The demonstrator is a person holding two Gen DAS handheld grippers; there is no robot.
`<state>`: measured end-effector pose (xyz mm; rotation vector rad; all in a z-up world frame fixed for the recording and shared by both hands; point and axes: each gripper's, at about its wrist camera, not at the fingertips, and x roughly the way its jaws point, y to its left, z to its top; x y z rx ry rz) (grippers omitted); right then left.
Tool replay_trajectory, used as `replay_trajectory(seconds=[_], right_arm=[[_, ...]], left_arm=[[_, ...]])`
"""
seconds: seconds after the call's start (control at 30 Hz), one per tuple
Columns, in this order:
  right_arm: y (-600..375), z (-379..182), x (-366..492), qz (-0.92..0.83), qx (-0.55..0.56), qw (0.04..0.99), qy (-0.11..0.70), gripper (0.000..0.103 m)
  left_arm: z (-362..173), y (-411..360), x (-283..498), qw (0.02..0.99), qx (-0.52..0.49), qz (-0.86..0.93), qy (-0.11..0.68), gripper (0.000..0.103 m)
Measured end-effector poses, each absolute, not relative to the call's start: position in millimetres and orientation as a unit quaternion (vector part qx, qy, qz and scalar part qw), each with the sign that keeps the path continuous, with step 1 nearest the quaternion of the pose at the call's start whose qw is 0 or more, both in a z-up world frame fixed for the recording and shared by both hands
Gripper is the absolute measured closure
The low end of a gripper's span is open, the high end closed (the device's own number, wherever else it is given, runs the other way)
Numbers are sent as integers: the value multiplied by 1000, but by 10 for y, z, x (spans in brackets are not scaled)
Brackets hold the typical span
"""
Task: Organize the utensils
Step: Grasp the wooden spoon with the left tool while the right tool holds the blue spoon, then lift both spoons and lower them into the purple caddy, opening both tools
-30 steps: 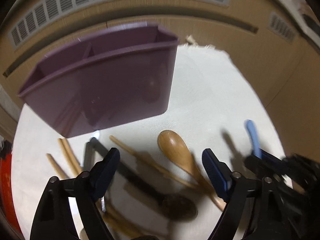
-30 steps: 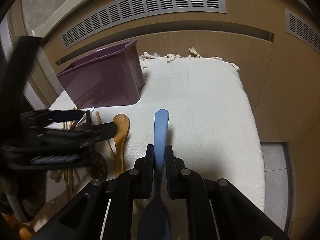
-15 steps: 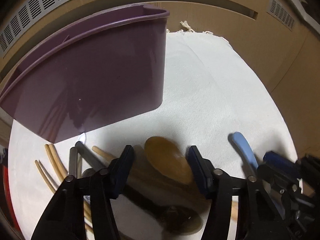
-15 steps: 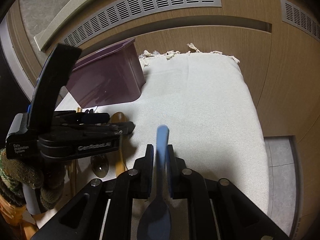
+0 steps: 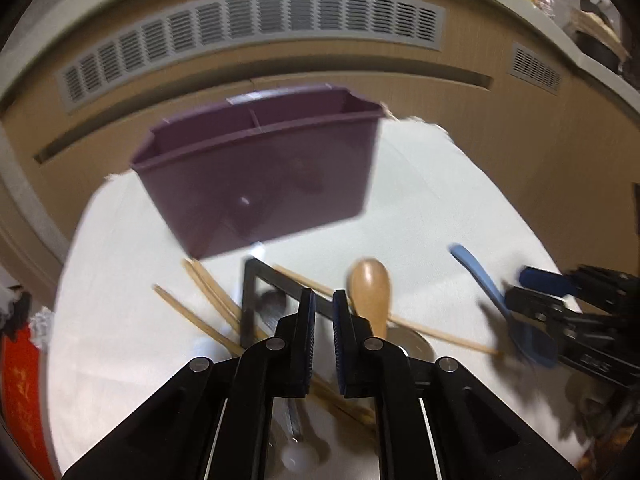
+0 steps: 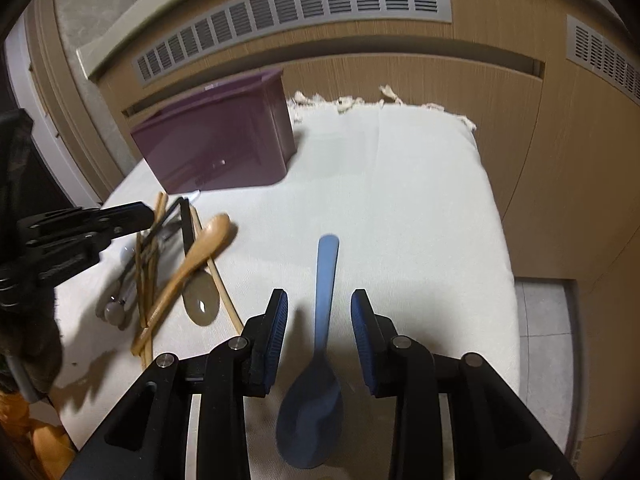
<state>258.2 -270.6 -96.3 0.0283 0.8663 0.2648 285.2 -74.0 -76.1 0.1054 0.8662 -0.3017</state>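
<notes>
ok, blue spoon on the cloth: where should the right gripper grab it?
Grip the blue spoon on its narrow handle, just above the bowl, coming from above. It lies flat on the cloth, lengthwise between the open fingers of the right gripper, so they already straddle the thin part; the bowl is too wide.

— Placed where, on the cloth point(image 6: 400, 184)?

— Divided utensil caddy point(image 6: 216, 140) at the far left corner, standing on the cloth, right before the cabinet front point(image 6: 440, 92). Vent grille point(image 6: 296, 4) above and behind.

— And nearer?

— Heap of utensils just before the caddy, on the left half. Chopsticks point(image 6: 146, 256) crossed. Wooden spoon point(image 6: 192, 260) lying over them, bowl toward the caddy. Metal spoon point(image 6: 202, 300) partly under that handle, bowl nearer.

— Further right?

— Plastic spoon point(image 6: 320, 340) alone, well apart from the heap, handle pointing away, bowl nearest. Lying between the fingers of the right gripper point(image 6: 319, 296), touching neither. Left gripper point(image 6: 136, 216) over the heap's left side.
</notes>
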Motion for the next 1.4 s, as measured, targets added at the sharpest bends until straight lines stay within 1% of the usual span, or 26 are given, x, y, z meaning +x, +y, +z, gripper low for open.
replay_trajectory(seconds=[0.03,0.07,0.1,0.13,0.17,0.23,0.33,0.4,0.47,0.57,0.73,0.93,1.1,1.2,1.23,1.3,1.33,1.4], right_arm=[[-2703,-974,2584,125,14,899,420,72],[-2695,-985,2589,120,16,898,423,72],[-2692,-998,2589,119,18,897,425,72],[-2685,-1001,2574,120,21,897,426,72],[-2677,-996,2550,121,20,897,424,72],[-2662,-968,2492,122,9,901,417,72],[-2681,-922,2435,117,-5,906,406,72],[-2719,-899,2416,114,-4,909,401,72],[-2751,-889,2398,113,-1,911,398,72],[-2796,-875,2379,112,1,911,396,70],[-2850,-827,2358,114,3,912,394,70],[-2656,-964,2552,125,-5,897,423,70],[-2477,-983,2821,100,-44,901,419,71],[-2402,-1007,2984,99,-56,892,438,71],[-2391,-1023,3015,103,-56,888,445,75],[-2376,-1071,3061,101,-57,880,460,88],[-2383,-1069,3056,100,-55,880,461,91],[-2398,-983,2971,105,-51,884,453,91]], left_arm=[[-785,-796,2865,892,51,-155,422,84],[-802,-840,2841,886,55,-172,426,67],[-804,-881,2812,882,60,-186,428,45],[-826,-956,2827,879,67,-199,428,37],[-852,-989,2791,878,76,-206,424,32],[-900,-1046,2899,877,81,-194,433,32],[-973,-1048,3094,869,58,-183,456,34],[-1049,-1084,3202,864,61,-174,468,49],[-1125,-1151,3284,861,75,-167,474,55],[-1124,-1254,3283,869,110,-152,458,72],[-862,-1114,3035,894,95,-155,409,72],[-514,-744,2549,925,80,-137,345,72],[-392,-554,2383,934,70,-136,324,72],[-395,-450,2384,936,44,-135,323,72],[-401,-415,2381,936,35,-135,324,72],[-396,-315,2364,935,14,-137,326,72],[-395,-275,2360,935,6,-139,328,72],[-375,-203,2322,934,-6,-142,328,72]])
